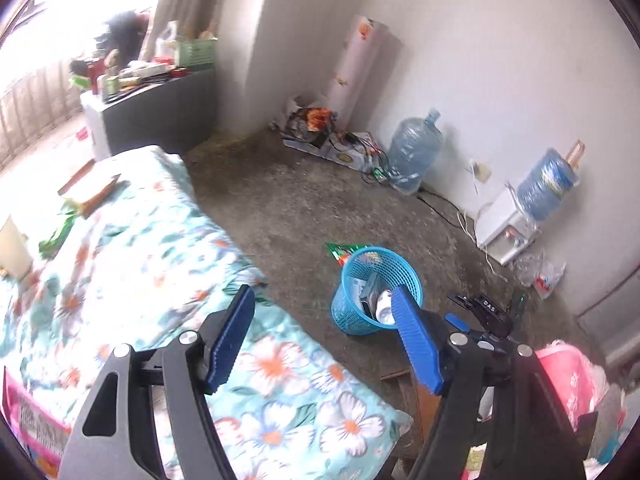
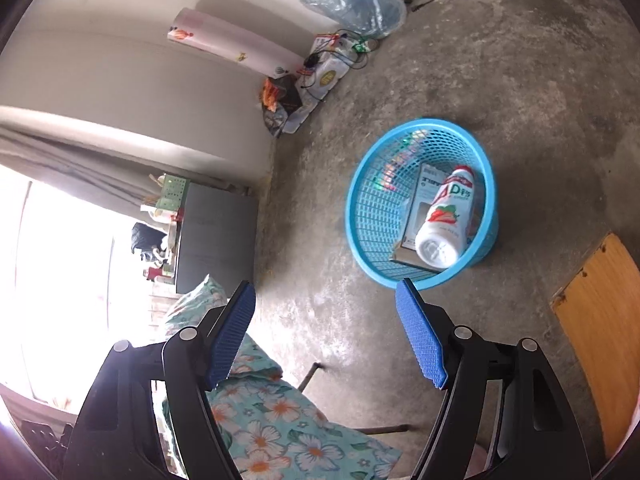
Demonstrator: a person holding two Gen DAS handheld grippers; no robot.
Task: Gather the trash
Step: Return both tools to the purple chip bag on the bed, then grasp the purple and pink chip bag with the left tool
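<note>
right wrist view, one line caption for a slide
Open right gripper above blue mesh plastic basket holding white strawberry-label bottle.

Bottle (image 2: 444, 216), box (image 2: 420, 204) inside blue basket (image 2: 360, 184)

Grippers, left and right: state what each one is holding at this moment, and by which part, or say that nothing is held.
Nothing is held. The left gripper and right gripper are both open and empty; the bottle already lies in the blue basket.

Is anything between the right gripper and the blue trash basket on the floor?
Nothing visible. The open right gripper looks down on bare concrete floor leading to the blue basket, whose open mouth faces it, with a bottle and carton already inside.
</note>
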